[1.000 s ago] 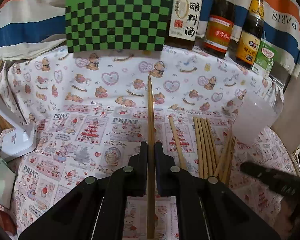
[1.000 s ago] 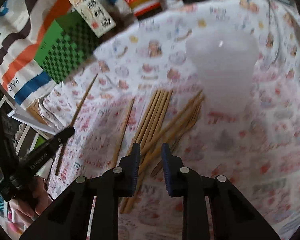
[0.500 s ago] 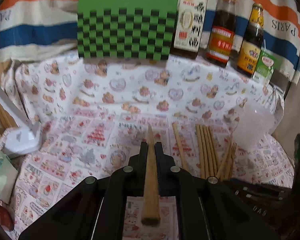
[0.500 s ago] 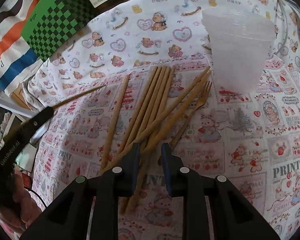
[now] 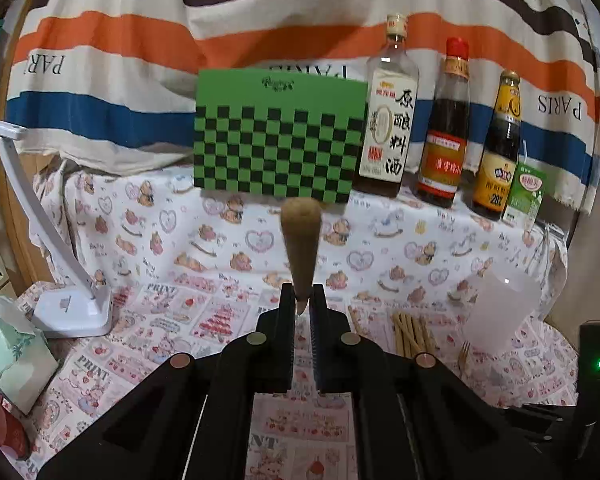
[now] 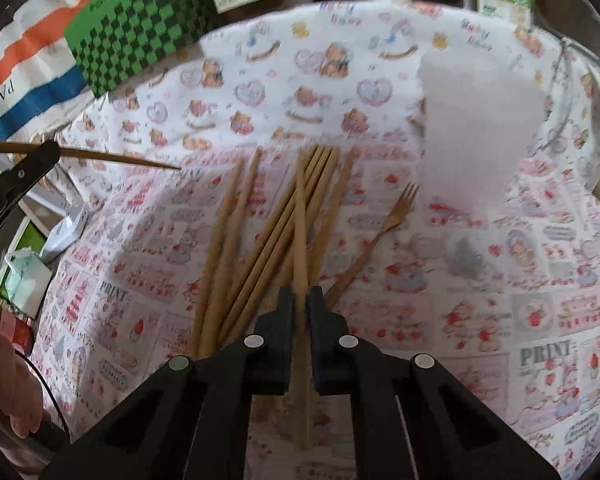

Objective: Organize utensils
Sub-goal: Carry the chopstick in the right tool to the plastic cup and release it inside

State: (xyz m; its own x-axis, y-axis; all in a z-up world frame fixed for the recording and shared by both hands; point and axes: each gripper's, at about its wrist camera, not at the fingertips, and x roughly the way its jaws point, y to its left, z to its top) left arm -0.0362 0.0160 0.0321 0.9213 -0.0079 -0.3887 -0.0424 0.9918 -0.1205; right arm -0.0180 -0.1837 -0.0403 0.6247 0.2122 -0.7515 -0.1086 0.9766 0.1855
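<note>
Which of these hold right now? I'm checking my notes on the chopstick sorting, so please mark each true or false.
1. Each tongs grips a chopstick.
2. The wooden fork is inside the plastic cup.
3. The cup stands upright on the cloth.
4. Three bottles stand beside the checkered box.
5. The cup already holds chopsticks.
1. True: the left tongs clamp one chopstick, the right tongs another chopstick.
2. False: the fork lies on the cloth beside the cup.
3. True.
4. True: the bottles stand right of the checkered box.
5. False: none show in it; loose chopsticks lie on the cloth.
</note>
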